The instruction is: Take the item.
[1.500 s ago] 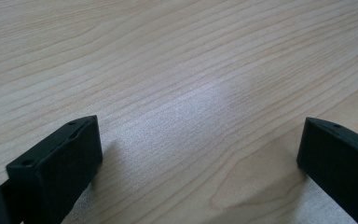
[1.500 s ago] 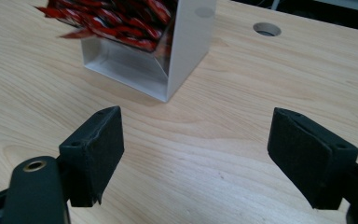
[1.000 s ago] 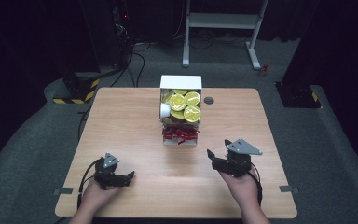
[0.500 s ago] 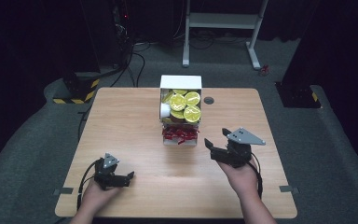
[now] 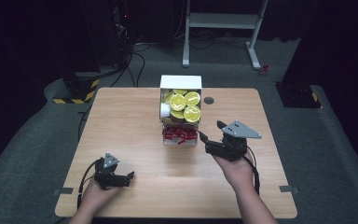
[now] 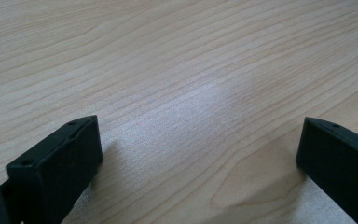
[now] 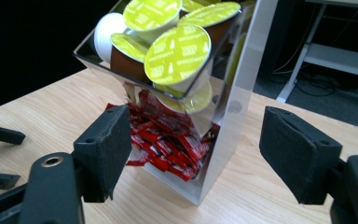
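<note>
- High view: the table (image 5: 135,116) is light wood, set on grey carpet with dark surroundings; a white frame (image 5: 223,21) stands on the floor beyond its far edge.
- A dispenser (image 5: 181,84), white-backed with clear walls, stands at the far middle of the table. In the right gripper view it (image 7: 235,107) sits just ahead of the jaws, its clear front facing them.
- Its upper bin holds pods (image 5: 185,103) with yellow-green lids, plus one white one at the left. The right gripper view shows them (image 7: 177,51) piled against the slanted clear front.
- Red sachets (image 5: 179,134) fill the lower bin at the near end; up close they (image 7: 168,140) lie in a loose heap behind the clear wall.
- The right gripper (image 5: 209,135) is held off the table just right of the dispenser's near end, pointing left and far toward it. Its jaws are spread wide with nothing between them, apart from the dispenser (image 7: 193,154).
- The left gripper (image 5: 129,176) lies low at the near left, well apart from the dispenser, pointing right. Its own view shows jaws spread wide over bare wood (image 6: 191,186).
- A small dark round grommet (image 5: 209,100) sits in the tabletop just right of the dispenser.
</note>
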Demonstrator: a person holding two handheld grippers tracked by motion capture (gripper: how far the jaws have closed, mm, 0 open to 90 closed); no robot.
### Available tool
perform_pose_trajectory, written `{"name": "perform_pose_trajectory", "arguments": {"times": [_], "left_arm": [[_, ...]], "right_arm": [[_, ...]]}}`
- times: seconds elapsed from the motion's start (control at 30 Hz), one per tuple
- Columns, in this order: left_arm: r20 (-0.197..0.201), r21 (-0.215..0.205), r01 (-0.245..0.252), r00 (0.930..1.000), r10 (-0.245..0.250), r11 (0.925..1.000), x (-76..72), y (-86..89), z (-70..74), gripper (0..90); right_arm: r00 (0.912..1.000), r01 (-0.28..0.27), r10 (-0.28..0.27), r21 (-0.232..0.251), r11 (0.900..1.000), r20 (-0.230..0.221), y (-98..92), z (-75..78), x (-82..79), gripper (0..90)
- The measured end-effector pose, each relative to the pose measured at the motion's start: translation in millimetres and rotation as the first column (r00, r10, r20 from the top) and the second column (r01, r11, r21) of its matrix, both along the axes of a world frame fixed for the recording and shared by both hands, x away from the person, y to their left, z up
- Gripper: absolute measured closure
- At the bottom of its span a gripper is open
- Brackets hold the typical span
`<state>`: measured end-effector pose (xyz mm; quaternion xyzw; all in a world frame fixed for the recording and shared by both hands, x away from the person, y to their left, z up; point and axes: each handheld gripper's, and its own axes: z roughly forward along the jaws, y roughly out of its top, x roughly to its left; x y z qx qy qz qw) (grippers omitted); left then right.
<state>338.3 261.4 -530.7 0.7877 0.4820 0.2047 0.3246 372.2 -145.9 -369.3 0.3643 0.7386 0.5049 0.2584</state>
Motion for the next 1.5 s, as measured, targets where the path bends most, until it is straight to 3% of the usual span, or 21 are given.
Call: {"name": "perform_pose_trajectory", "arguments": {"times": [0.17, 0.53, 0.8, 0.97, 1.5], "left_arm": [[0.000, 0.000, 0.001, 1.0000, -0.001, 1.0000, 0.0, 0.0, 0.0, 0.6], [0.000, 0.001, 0.000, 1.0000, 0.000, 1.0000, -0.1, 0.0, 0.0, 0.6], [-0.003, -0.009, -0.004, 1.0000, 0.004, 1.0000, -0.9, -0.6, -0.2, 0.6], [-0.003, -0.008, -0.003, 1.0000, 0.003, 1.0000, -0.9, -0.5, -0.2, 0.7], [0.003, -0.004, 0.004, 1.0000, -0.004, 1.0000, -1.9, 0.3, -0.2, 0.9]], "right_arm": [[0.9992, -0.029, 0.029, -0.001, 1.000, 0.025, 12.3, 6.4, 3.7, 30.3], [0.9970, -0.064, 0.065, -0.011, 0.998, 0.043, 35.2, 19.2, 17.3, 30.5], [0.9955, -0.089, 0.089, -0.013, 0.996, 0.032, 46.7, 29.5, 27.9, 30.1], [0.9930, -0.103, 0.103, -0.008, 0.995, 0.058, 54.1, 39.2, 33.8, 30.4], [0.9921, -0.101, 0.103, -0.038, 0.994, 0.071, 82.2, 48.4, 55.6, 31.1]]}}
